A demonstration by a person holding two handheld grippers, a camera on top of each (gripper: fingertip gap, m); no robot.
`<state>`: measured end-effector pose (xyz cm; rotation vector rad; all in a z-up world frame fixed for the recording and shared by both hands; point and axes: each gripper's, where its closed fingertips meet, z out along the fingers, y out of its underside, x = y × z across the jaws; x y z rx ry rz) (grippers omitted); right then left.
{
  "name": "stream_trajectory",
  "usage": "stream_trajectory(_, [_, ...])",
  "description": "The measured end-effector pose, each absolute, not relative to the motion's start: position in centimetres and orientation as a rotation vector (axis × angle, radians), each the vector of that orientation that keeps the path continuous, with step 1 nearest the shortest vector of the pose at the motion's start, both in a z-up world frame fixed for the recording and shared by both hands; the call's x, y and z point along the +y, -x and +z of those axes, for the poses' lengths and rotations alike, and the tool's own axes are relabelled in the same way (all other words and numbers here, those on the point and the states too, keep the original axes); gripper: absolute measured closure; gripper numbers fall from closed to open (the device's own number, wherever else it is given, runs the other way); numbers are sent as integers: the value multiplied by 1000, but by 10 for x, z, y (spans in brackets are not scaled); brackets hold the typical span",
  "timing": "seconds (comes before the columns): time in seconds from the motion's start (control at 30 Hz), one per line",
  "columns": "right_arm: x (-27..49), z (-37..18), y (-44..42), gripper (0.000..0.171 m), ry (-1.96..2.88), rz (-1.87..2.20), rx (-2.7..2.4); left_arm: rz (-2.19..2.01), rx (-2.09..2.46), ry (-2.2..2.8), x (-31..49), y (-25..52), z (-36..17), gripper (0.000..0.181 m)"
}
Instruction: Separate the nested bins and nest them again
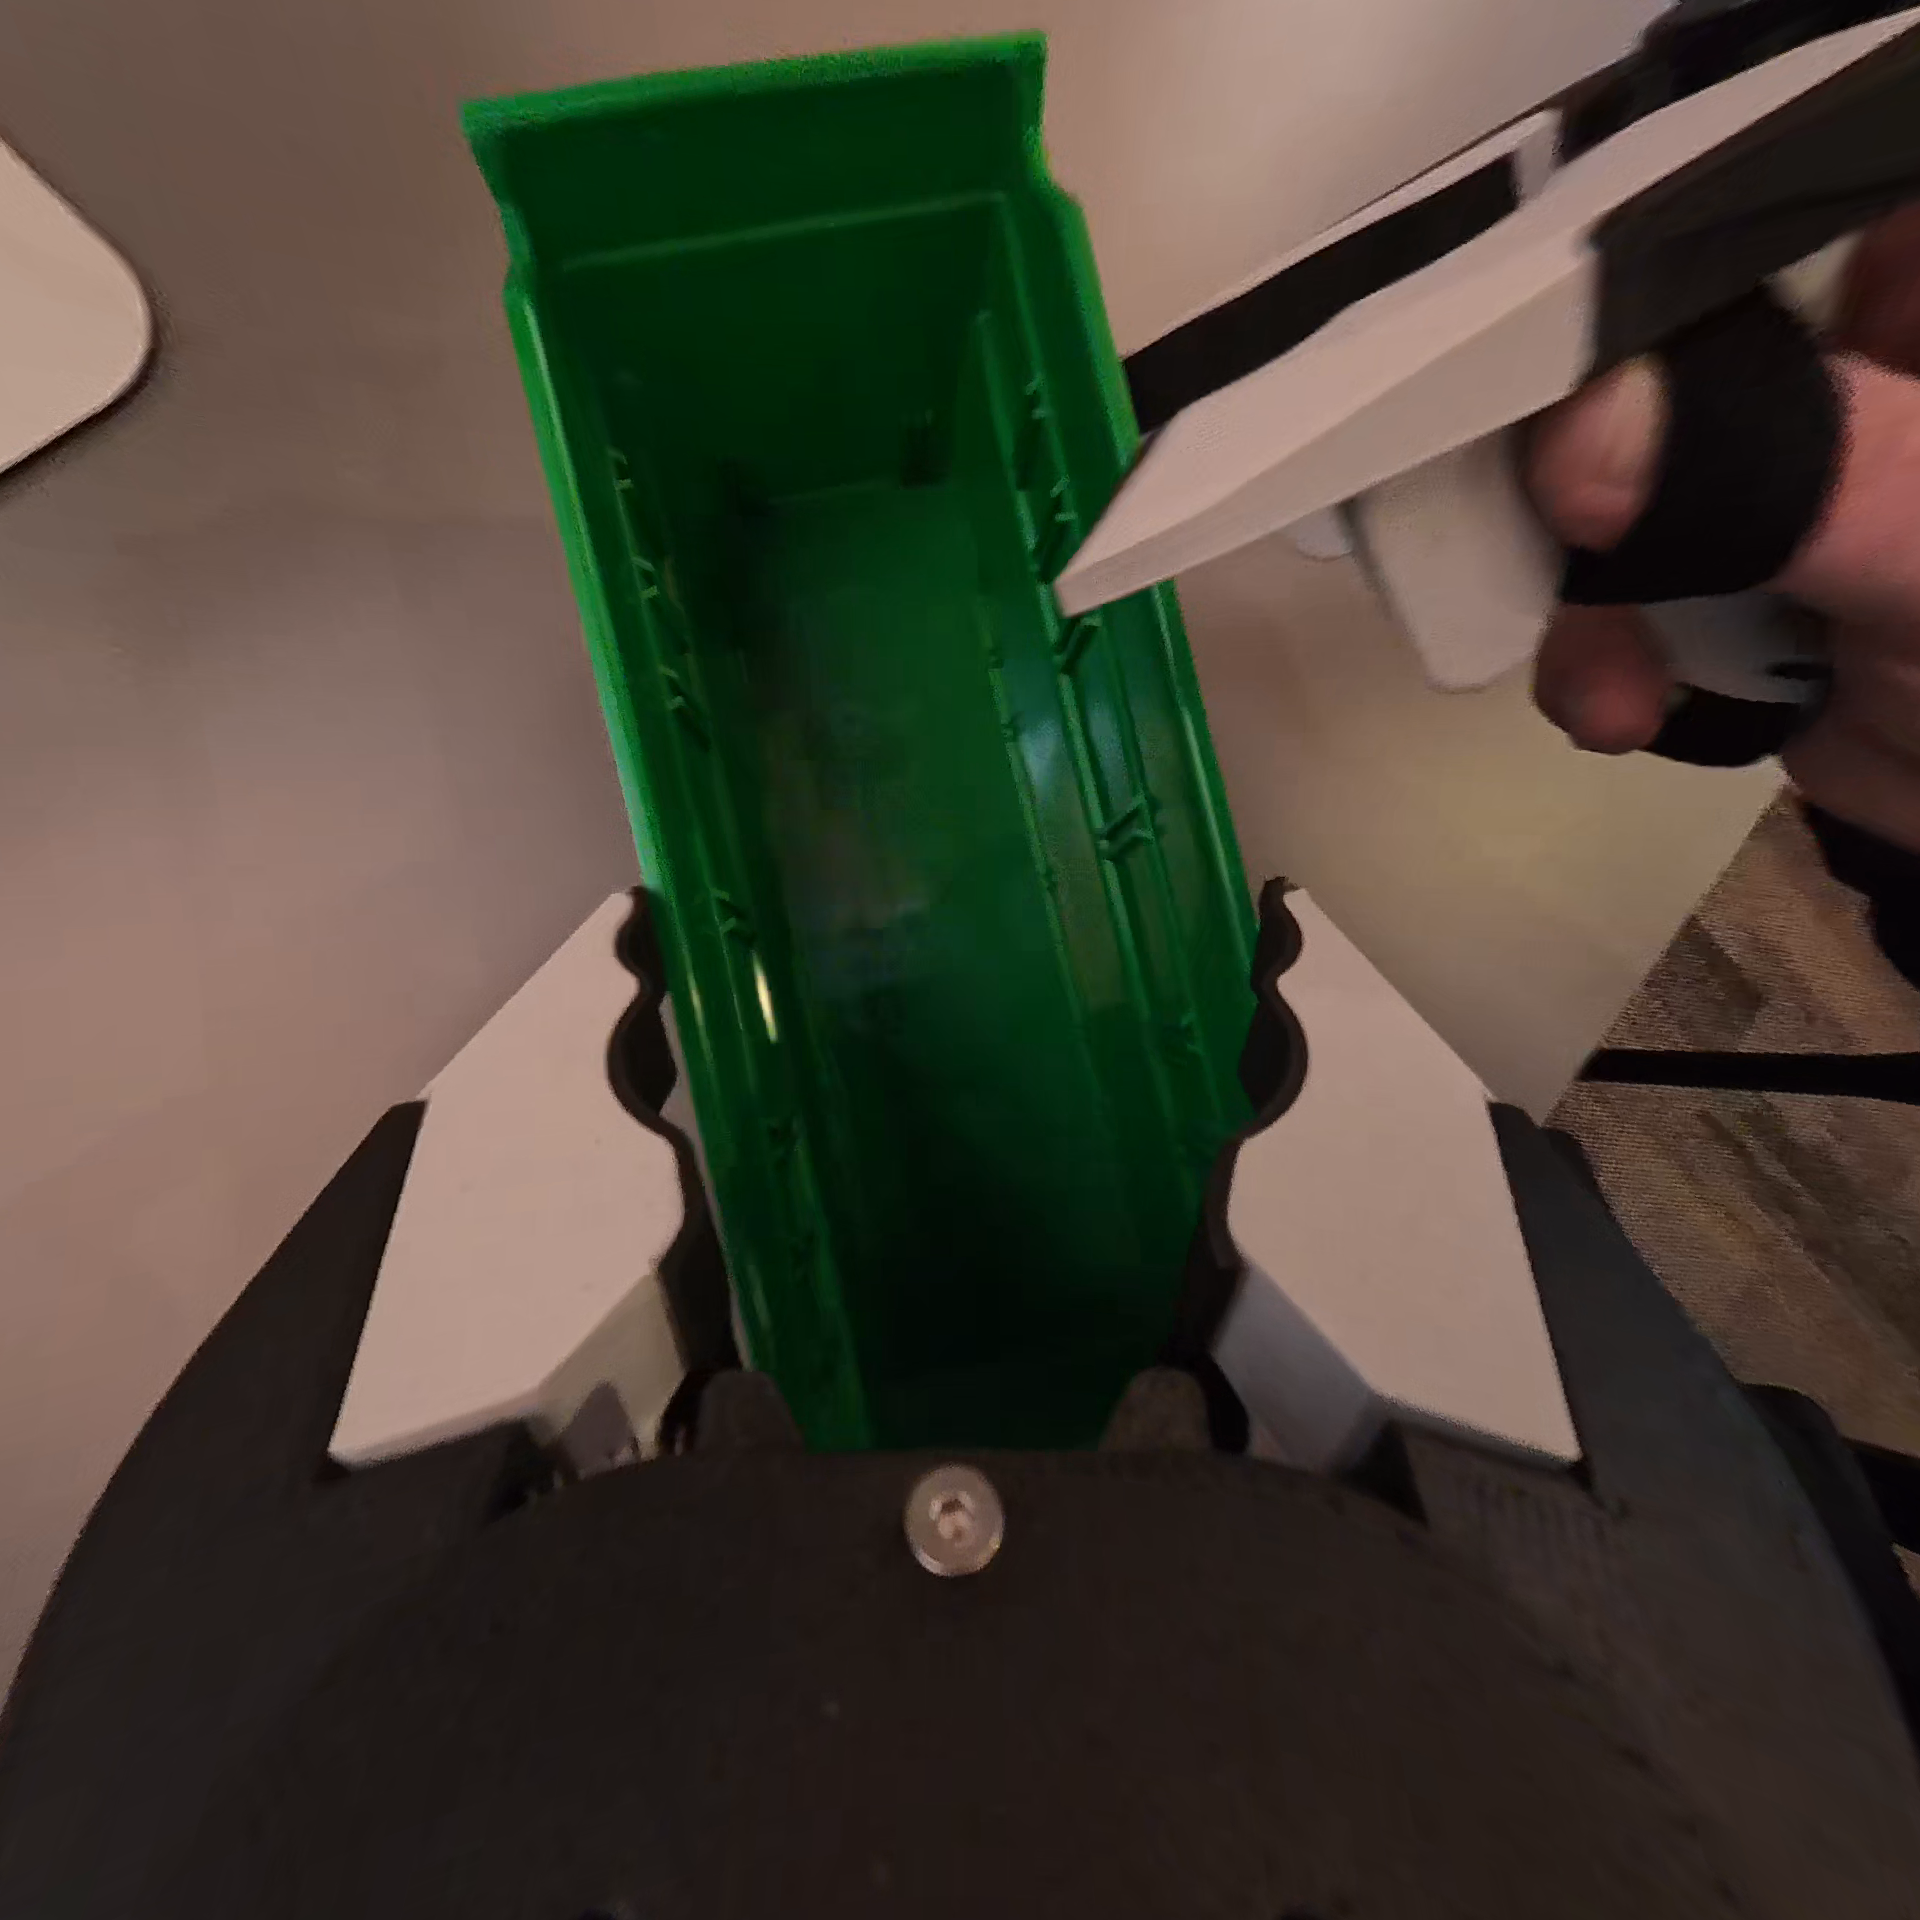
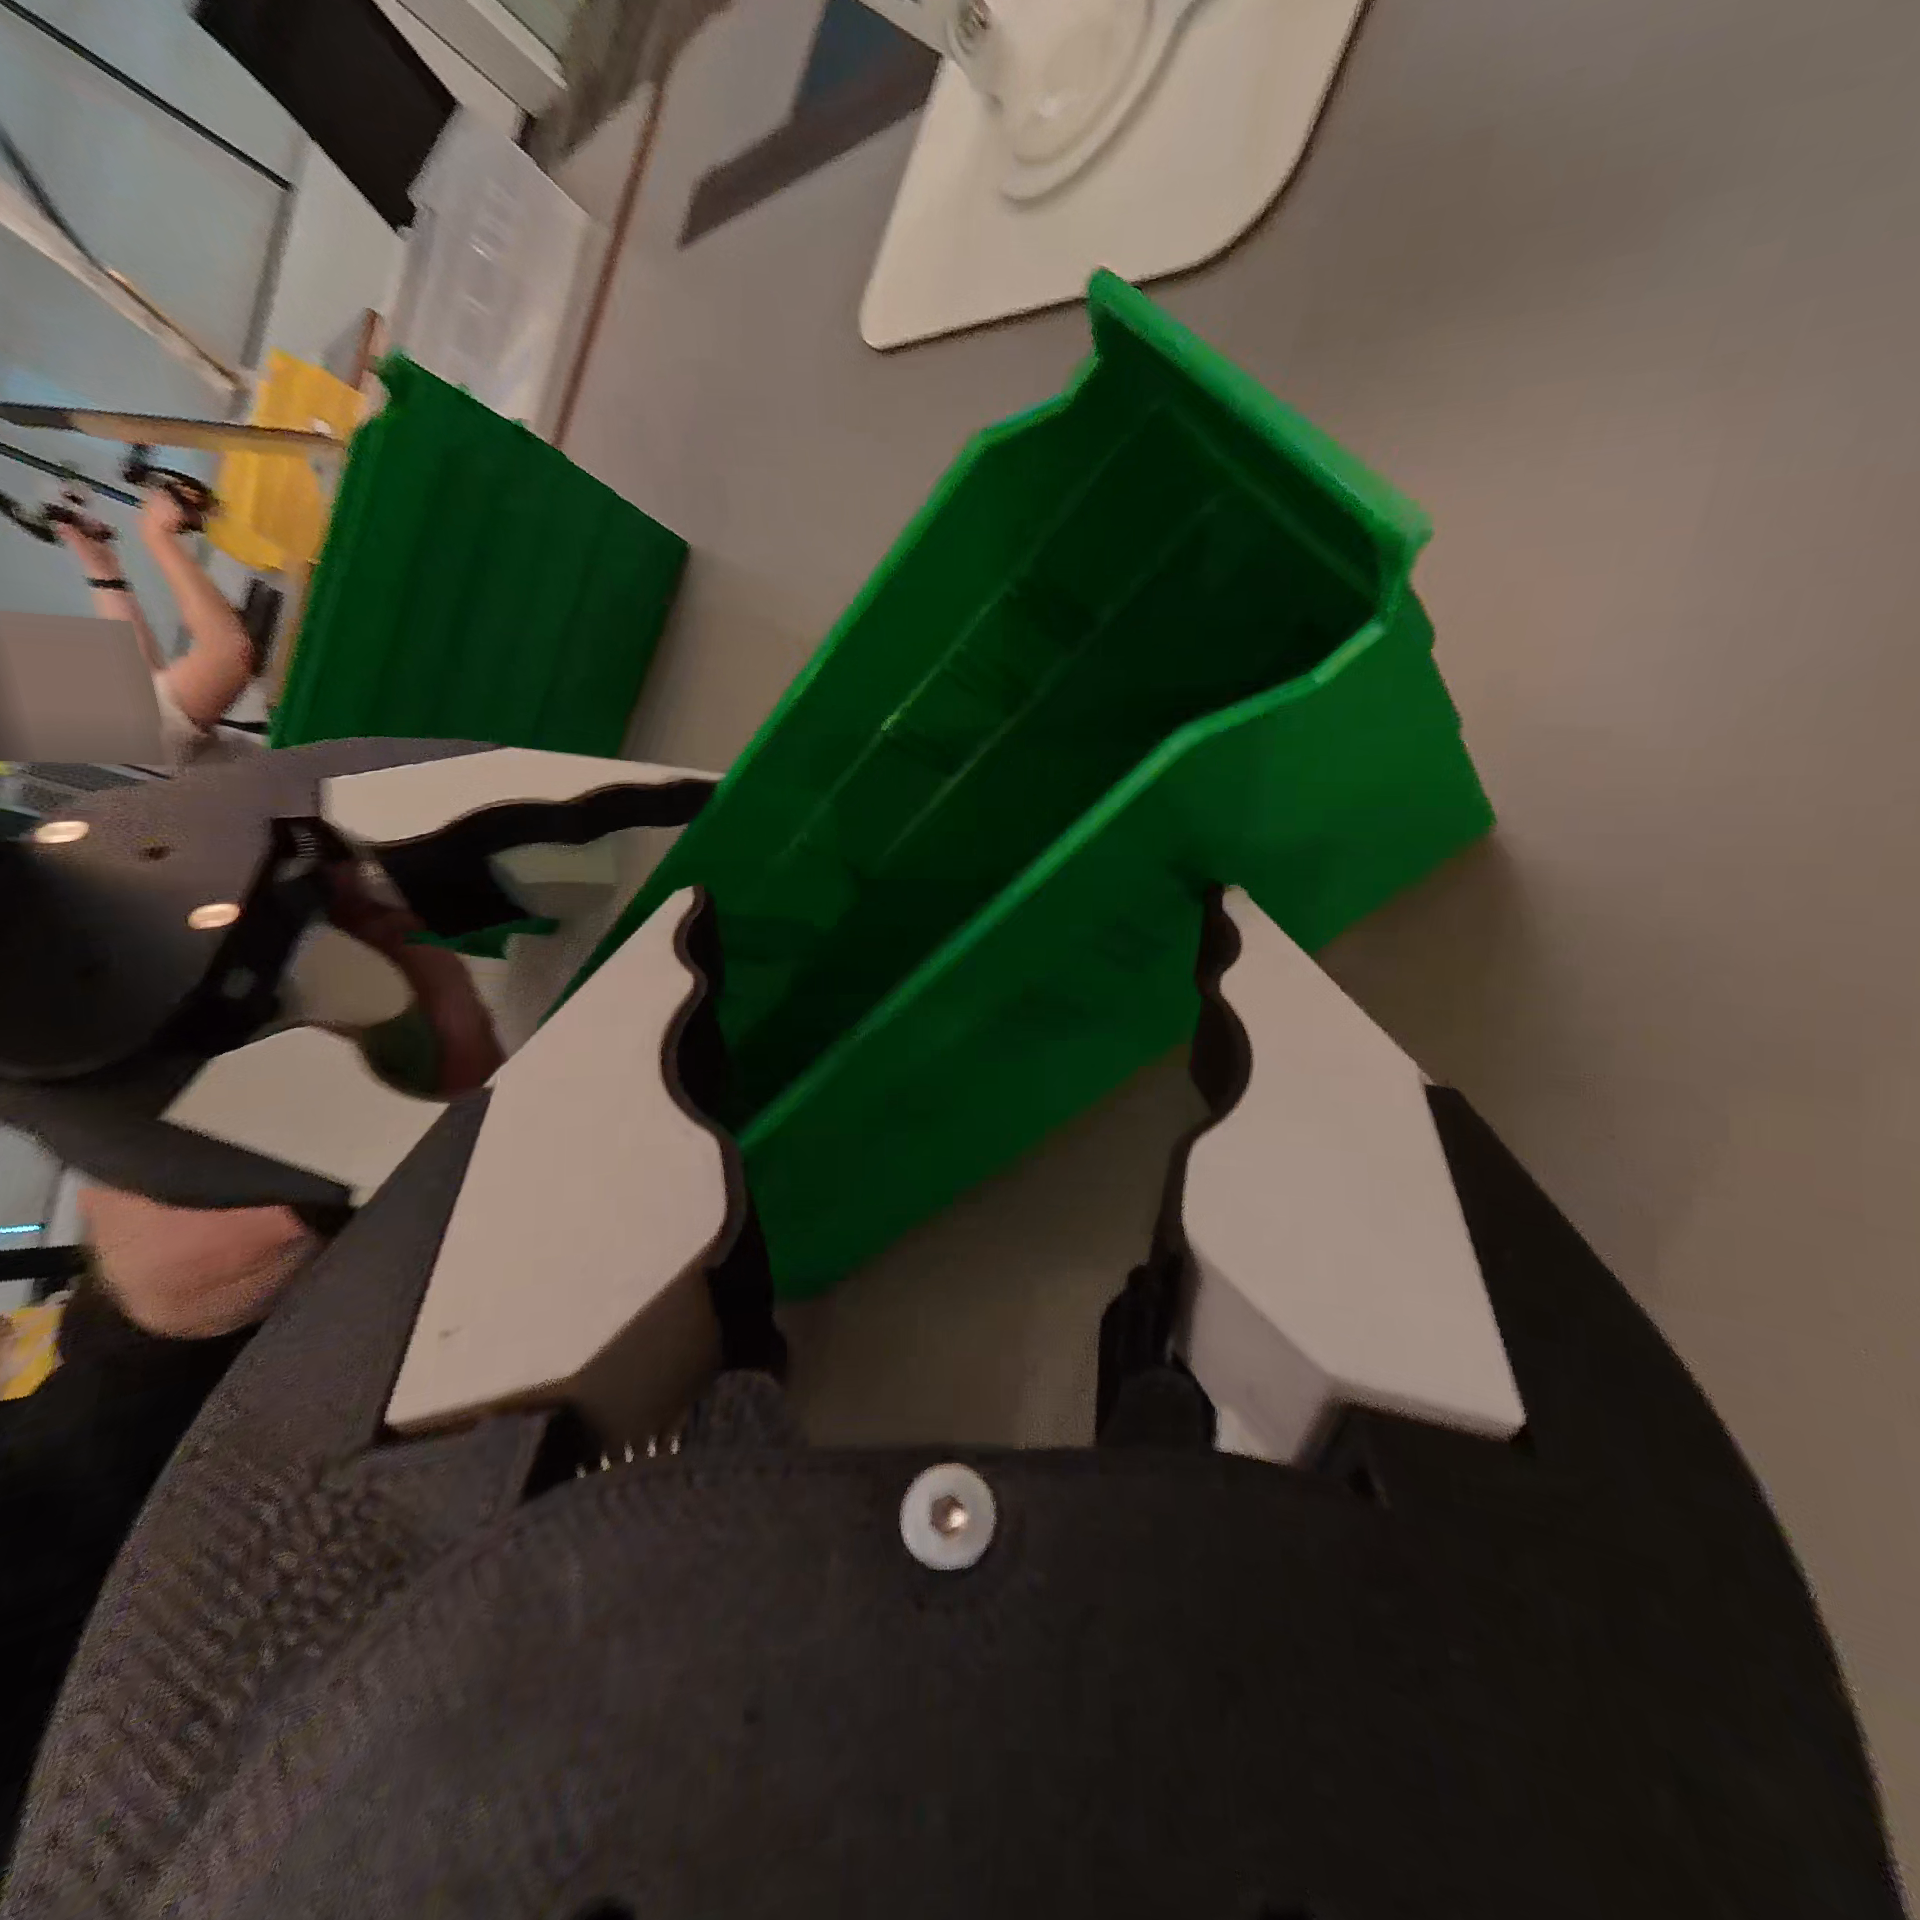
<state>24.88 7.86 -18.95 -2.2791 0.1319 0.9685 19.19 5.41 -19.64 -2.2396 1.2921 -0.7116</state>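
Between the fingers of our left gripper we have the green bin stack, both side walls pressed by the wavy black pads, so that gripper is clamped across the near end. Inside it we can make out stepped inner walls, which suggests more than one bin nested, though we cannot count them.

Just beyond, our right gripper is spread wide with the stack's long right wall running between its fingers; neither pad looks pressed on plastic, so it grips nothing yet. One finger tip pokes over the rim into the cavity, the other sits outside.

Now the risks, as we judge them. If that right gripper pinches both layers of wall together, the bins will lock instead of parting. If it pulls off-axis, the inner bin could jam against the ribs. And if our left grip is shallow, the whole stack may slide on the grey table.

Farther out, another green bin lies on the table, and the white stand base sits beyond the stack, close enough to clip.
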Motion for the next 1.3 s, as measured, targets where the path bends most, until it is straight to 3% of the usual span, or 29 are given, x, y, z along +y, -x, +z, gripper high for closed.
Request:
stream_trajectory(0.07, [76,-200,-256,88,2339,888,128,-789,1292,2232,43,-198,-189,83])
stream_trajectory(0.23, [71,-217,-268,136,2422,776,104,-750,1427,2249,18,-201,-202,62])
stream_trajectory(0.4, [69,-217,-275,152,2468,672,37,-950,1473,2242,-1,-202,-196,65])
stream_trajectory(0.5, [65,-219,-284,161,2524,554,-19,-1096,1454,2195,-7,-200,-184,77])
stream_trajectory(0.67, [58,-221,-298,165,2568,508,-31,-965,1455,2084,10,-160,-159,101])
stream_trajectory(0.8, [53,-216,-323,166,2584,450,-32,-789,1340,2056,52,-99,-122,104])
stream_trajectory(0.97, [44,-210,-361,167,2618,369,-36,-493,1099,2180,123,8,-98,78])
stream_trajectory(1.1, [37,-211,-391,166,2666,294,-20,-252,955,2389,162,94,-118,44])
stream_trajectory(1.3, [27,-215,-423,167,2713,192,-1,-154,745,2553,183,162,-147,35])
